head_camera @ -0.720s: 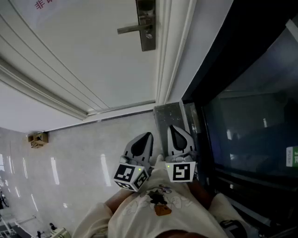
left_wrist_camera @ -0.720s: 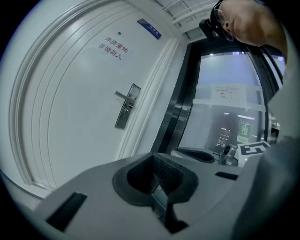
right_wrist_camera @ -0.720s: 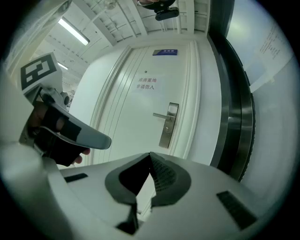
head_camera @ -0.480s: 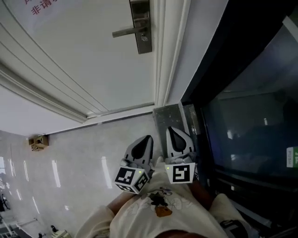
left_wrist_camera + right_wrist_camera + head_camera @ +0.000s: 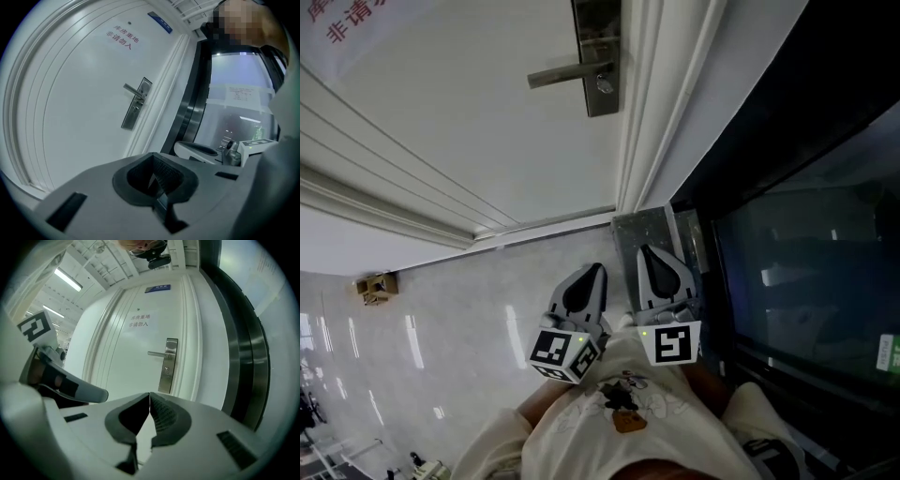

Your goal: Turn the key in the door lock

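Landmark: the metal lock plate [image 5: 598, 47] is set on the white door [image 5: 478, 131], close to the frame edge.
Lever handle [image 5: 565, 75]: it is seen jutting sideways from the lock plate, away from the frame.
Keyhole [image 5: 605, 84]: a small round cylinder is seen on the lock plate, just under the lever; whether a key sits in it cannot be told at this size.
Left hand-held gripper [image 5: 157, 180]: it is held well short of the lock plate, low and near the person's body; its jaws are pressed together and nothing is pinched.
Right hand-held gripper [image 5: 149, 411]: it is held just beside the left one, equally far from the lock plate; its jaw tips are closed on each other and nothing is carried.
Task progress: judged not yet begun, since neither hand-held gripper is near the lock plate.
Handling of the key: if one is fitted, it is expected to be small, light, stiff and smooth-faced, so slipping under twist is likely.
Where to take hold: the flat head outside the lock plate is best pinched across its two broad faces, with the jaws spread first.
Resistance: a firm turn is probably needed against the lock's spring.
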`<action>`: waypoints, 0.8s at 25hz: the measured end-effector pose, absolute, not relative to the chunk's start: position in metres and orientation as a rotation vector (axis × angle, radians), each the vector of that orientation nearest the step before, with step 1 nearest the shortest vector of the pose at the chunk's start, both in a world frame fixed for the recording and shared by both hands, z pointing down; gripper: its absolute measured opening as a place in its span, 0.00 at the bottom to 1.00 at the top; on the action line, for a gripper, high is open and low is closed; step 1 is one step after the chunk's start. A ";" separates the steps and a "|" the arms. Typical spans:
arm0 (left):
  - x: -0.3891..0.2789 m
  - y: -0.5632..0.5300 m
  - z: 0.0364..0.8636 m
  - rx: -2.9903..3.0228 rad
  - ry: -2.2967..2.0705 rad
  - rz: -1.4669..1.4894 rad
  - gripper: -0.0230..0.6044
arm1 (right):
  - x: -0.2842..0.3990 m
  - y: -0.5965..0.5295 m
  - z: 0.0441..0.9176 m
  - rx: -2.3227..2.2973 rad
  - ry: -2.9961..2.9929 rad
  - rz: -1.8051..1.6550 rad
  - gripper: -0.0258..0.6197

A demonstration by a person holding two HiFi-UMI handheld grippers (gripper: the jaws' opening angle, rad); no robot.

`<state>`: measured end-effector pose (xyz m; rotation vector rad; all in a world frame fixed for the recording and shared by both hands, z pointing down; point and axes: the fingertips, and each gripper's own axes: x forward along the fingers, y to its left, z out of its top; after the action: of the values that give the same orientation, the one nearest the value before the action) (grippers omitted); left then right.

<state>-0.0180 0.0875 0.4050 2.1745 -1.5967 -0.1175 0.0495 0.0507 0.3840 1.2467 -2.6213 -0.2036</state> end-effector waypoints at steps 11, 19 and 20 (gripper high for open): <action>-0.073 -0.055 0.375 2.314 -1.423 -0.234 0.05 | -0.023 -0.056 0.385 1.330 -2.599 -0.190 0.05; -0.070 -0.129 0.338 2.221 -1.069 -0.535 0.21 | -0.031 -0.090 0.368 1.324 -2.611 -0.186 0.05; -0.072 -0.137 0.337 2.183 -1.019 -0.588 0.22 | -0.029 -0.092 0.365 1.327 -2.613 -0.187 0.05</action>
<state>-0.0715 -0.1369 0.3368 2.1834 -1.0190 -0.5883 -0.0295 -0.0922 0.3652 1.3267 -2.6133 -0.1868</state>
